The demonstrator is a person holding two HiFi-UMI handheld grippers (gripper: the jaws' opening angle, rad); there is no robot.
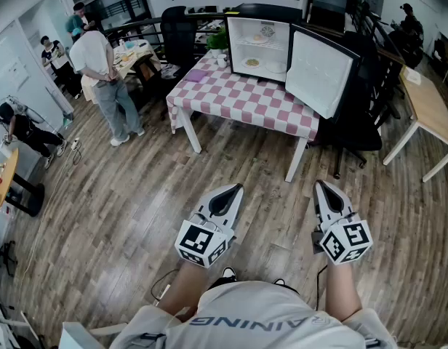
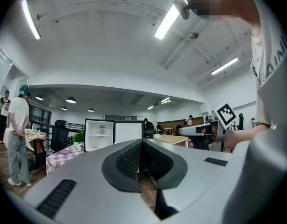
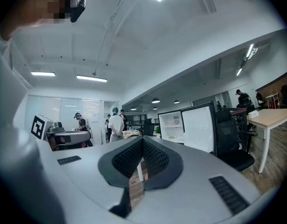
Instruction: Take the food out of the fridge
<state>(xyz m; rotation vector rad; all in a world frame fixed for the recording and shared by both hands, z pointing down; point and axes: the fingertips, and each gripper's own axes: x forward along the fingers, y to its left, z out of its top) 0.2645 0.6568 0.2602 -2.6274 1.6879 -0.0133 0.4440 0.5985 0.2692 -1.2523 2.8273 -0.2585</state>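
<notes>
A small white fridge (image 1: 257,46) stands on the checked table (image 1: 242,102) across the room, its door (image 1: 318,70) swung wide open to the right. One plate of food (image 1: 252,62) sits on its lower shelf and another (image 1: 262,38) on the upper shelf. My left gripper (image 1: 229,191) and right gripper (image 1: 321,187) are held level over the wooden floor, well short of the table. Both are shut with nothing between the jaws. The fridge (image 2: 106,134) shows far off past the left gripper (image 2: 142,141). Beyond the right gripper (image 3: 142,139) the fridge (image 3: 181,125) is equally distant.
A person (image 1: 104,71) stands left of the checked table, with others seated further left. Black office chairs (image 1: 362,126) stand right of the fridge, and a wooden desk (image 1: 431,111) is at the far right. A potted plant (image 1: 217,41) and a purple item (image 1: 196,75) lie on the table.
</notes>
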